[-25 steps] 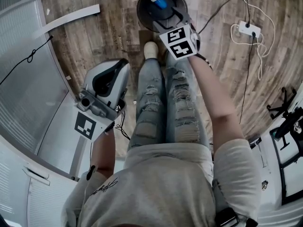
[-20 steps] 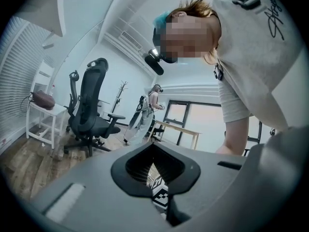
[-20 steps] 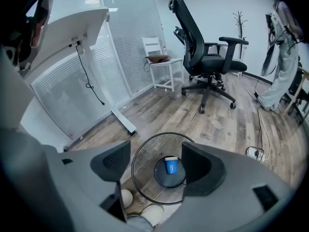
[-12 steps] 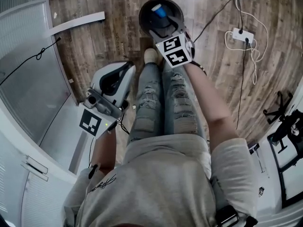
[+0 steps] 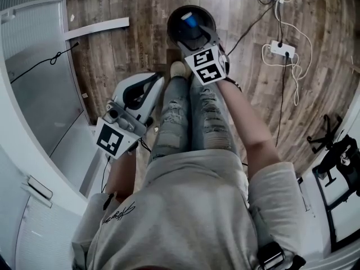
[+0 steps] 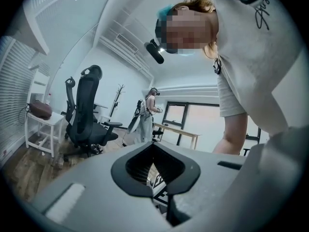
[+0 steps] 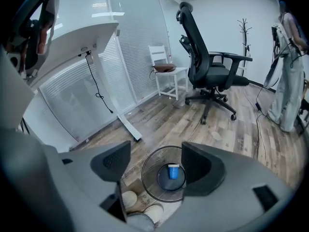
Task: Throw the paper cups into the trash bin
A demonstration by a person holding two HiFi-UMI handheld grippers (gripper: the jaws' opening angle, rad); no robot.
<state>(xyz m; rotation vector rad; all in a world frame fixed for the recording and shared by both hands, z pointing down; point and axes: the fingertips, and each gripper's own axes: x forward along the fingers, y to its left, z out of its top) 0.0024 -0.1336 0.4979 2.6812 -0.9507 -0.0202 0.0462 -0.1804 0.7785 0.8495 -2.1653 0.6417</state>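
Note:
A round black mesh trash bin (image 5: 175, 17) stands on the wood floor in front of the person's feet. One blue paper cup (image 5: 189, 19) lies on its bottom. My right gripper (image 5: 193, 34) hangs over the bin's near rim, open and holding nothing. In the right gripper view the blue cup (image 7: 173, 171) shows between the spread jaws, deep inside the bin (image 7: 150, 178). My left gripper (image 5: 153, 82) is held beside the person's left knee, away from the bin. In the left gripper view the left gripper (image 6: 153, 149) points up into the room, shut with nothing in it.
The person's legs and shoes (image 5: 179, 69) stand right behind the bin. A white desk (image 5: 34, 151) and its foot bar (image 5: 95, 28) lie to the left. Cables and a power strip (image 5: 279, 49) lie on the floor at right. A black office chair (image 7: 207, 62) stands farther off.
The head view has shifted a little, so the bin sits lower in the picture. Both grippers keep about the same places relative to the bin. The blue cup lies in the bin throughout.

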